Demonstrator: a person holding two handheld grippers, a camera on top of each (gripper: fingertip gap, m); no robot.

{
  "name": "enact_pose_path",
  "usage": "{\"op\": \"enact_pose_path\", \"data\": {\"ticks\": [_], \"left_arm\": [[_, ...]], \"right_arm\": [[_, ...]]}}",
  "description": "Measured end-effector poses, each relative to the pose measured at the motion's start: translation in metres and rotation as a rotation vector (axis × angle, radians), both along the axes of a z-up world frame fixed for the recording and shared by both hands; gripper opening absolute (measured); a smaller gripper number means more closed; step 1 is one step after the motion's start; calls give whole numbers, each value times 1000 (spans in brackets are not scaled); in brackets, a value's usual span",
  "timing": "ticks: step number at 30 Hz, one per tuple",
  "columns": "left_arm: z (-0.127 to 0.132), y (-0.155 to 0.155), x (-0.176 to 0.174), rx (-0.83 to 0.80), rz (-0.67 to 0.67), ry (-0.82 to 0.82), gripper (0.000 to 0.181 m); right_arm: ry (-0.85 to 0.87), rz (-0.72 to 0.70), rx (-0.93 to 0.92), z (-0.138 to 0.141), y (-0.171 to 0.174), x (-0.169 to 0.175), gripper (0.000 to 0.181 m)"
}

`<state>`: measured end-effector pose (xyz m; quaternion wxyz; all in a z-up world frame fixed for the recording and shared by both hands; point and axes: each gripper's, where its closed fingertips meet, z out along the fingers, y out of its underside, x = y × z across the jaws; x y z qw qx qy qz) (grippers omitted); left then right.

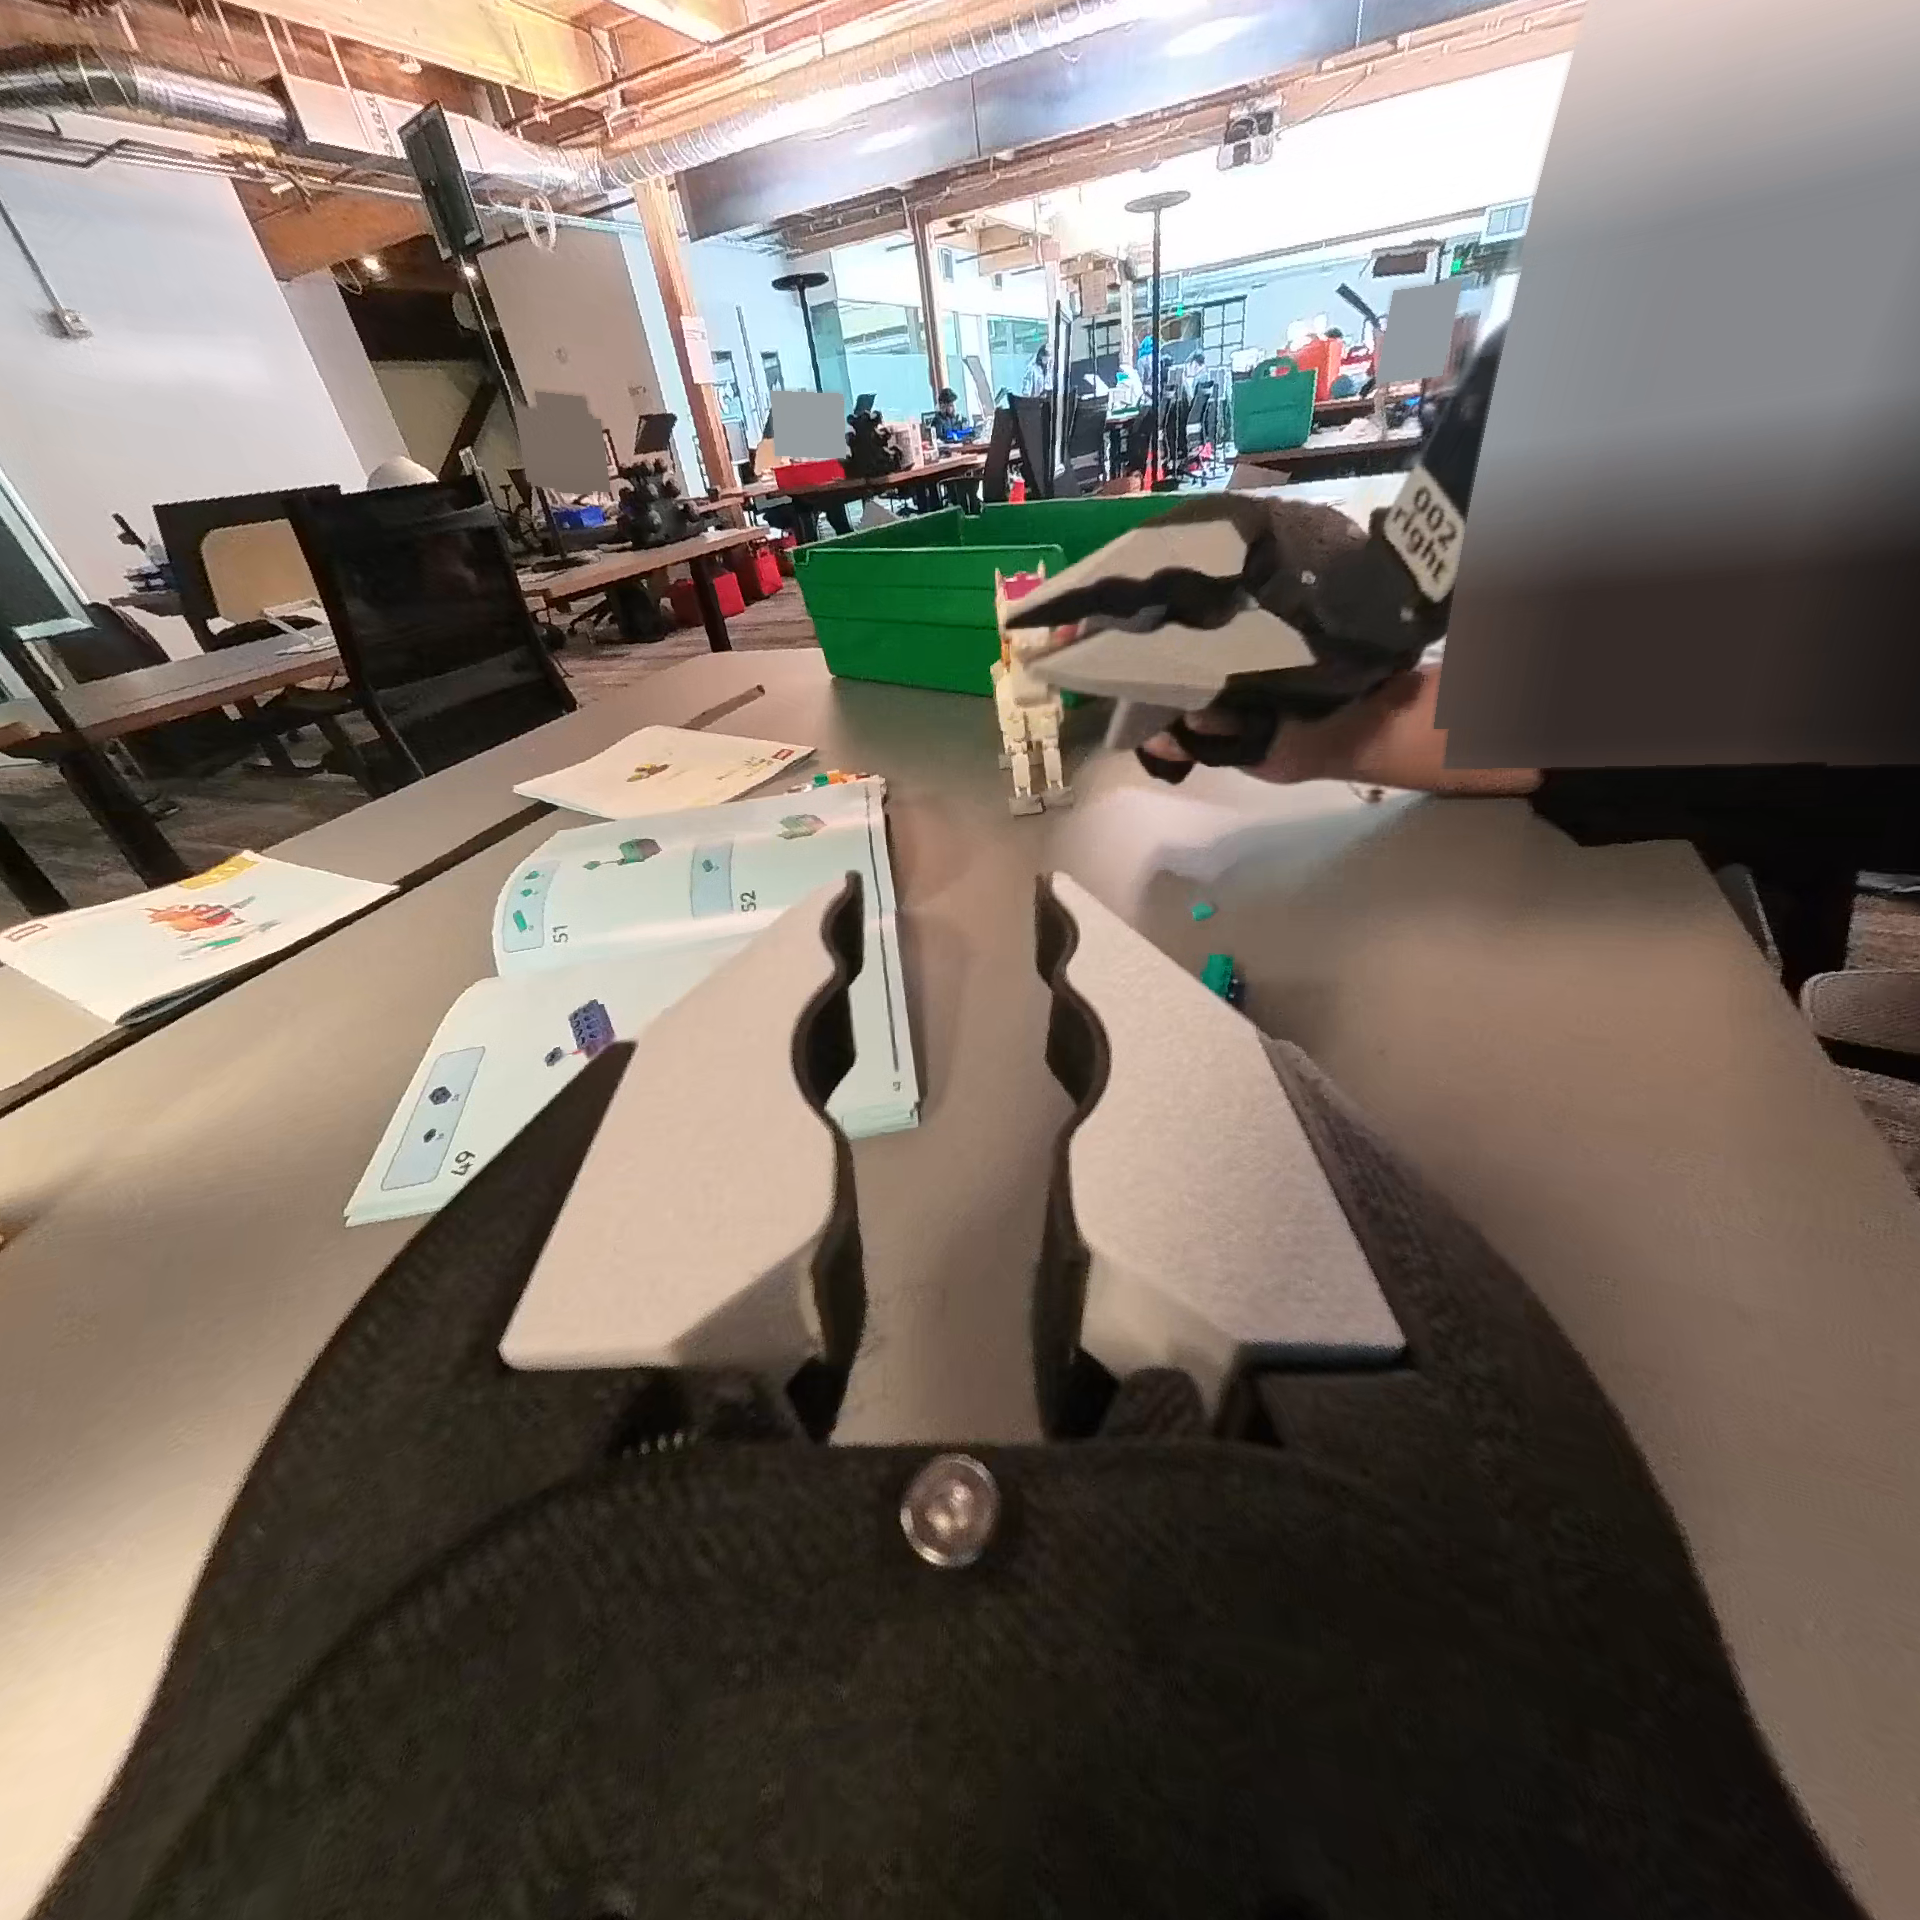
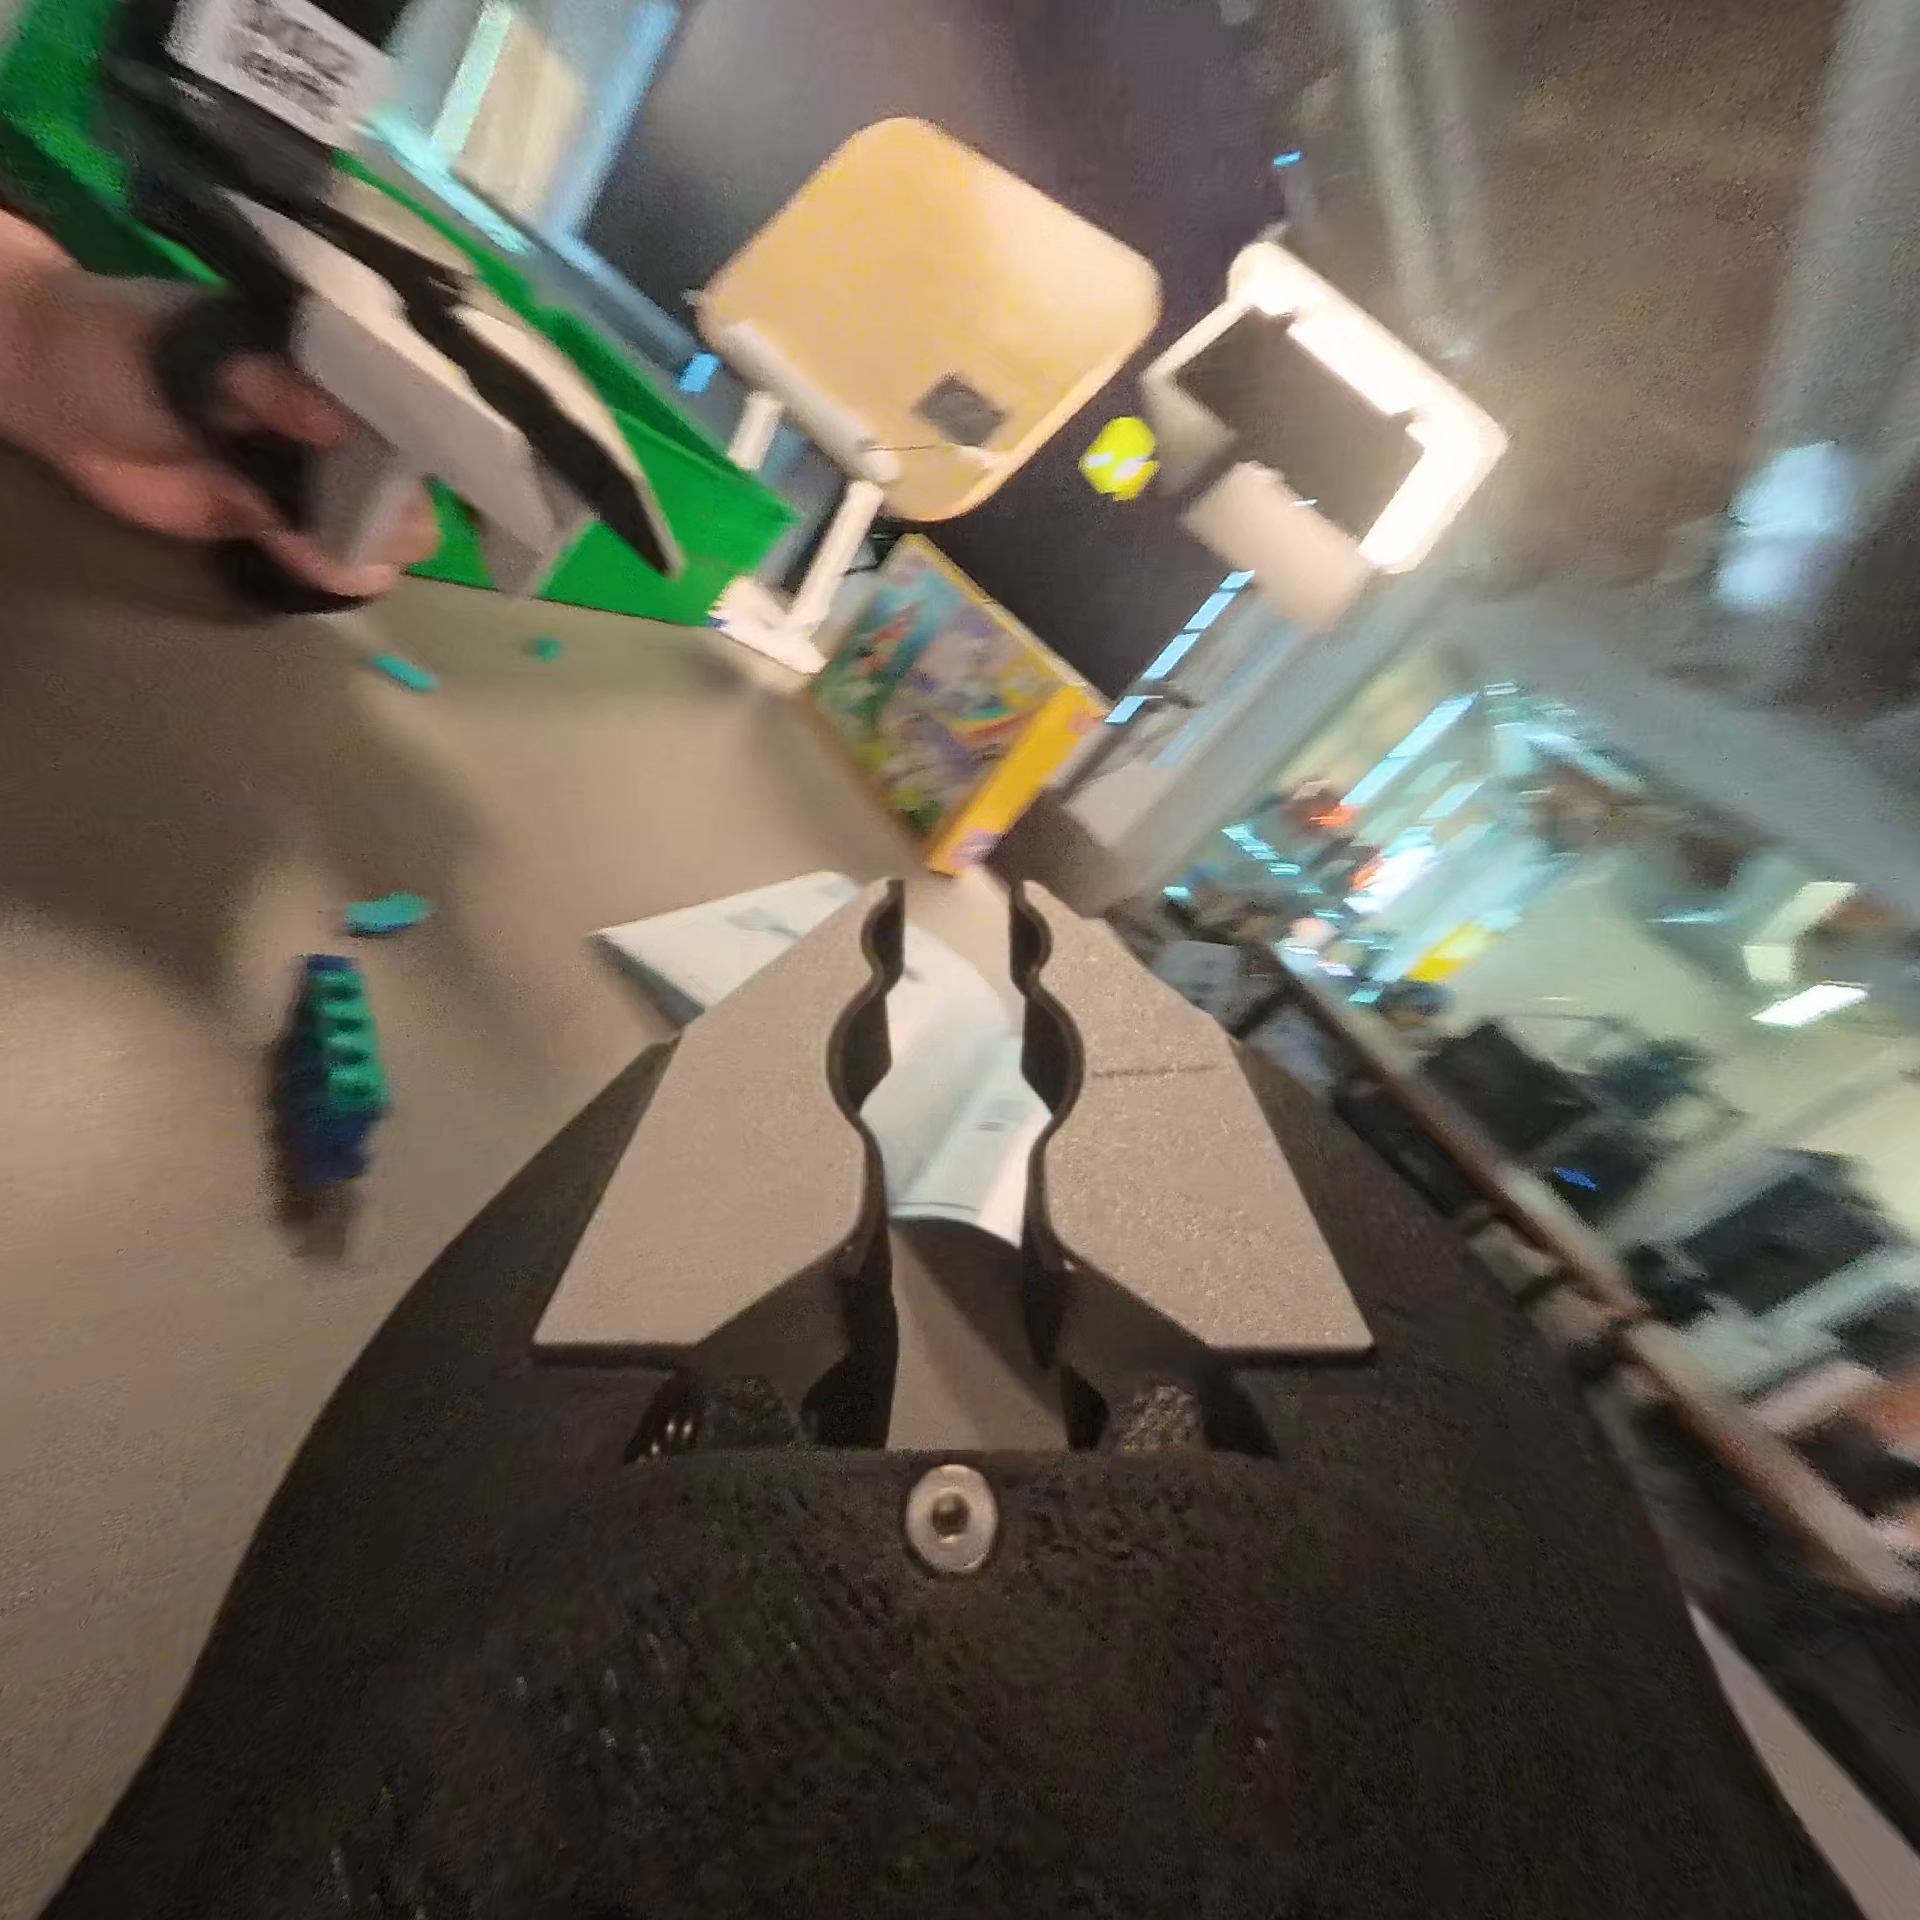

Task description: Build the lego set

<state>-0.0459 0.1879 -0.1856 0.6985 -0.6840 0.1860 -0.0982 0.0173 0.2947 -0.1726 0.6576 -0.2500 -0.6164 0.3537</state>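
My left gripper is open and empty, low over the grey table. A white lego animal figure with pink on its head stands ahead of it, in front of a green bin. My right gripper hovers at the figure's head; I cannot tell if they touch. In the blurred right wrist view, my right gripper is open with nothing between the fingers. A blue and teal brick stack lies to its left. The left gripper shows at the upper left, held by a hand.
An open instruction booklet lies left of my left gripper, with two more booklets beyond. Small teal pieces are scattered on the table. A colourful lego box stands at the table's edge. Chairs and desks fill the room behind. The tips of one gripper are about 12 cm away from the tips of the other.
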Motion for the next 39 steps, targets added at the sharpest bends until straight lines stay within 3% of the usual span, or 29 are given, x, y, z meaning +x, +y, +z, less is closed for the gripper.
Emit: {"op": "enact_pose_path", "data": {"ticks": [4,6,27,35,39], "left_arm": [[4,-1,-3,9,6,-15,32],[4,-1,-4,7,9,-21,31],[3,-1,-11,-21,9,-68,26],[3,-1,-12,-22,11,-78,25],[1,1,-11,-27,6,-79,24]], "right_arm": [[89,-259,127,8,34,2,3],[90,-302,153,8,39,2,1],[52,-272,224,-4,26,-9,0],[4,-196,218,-12,14,-15,0],[-214,105,37,-35,-24,-14,4]]}}
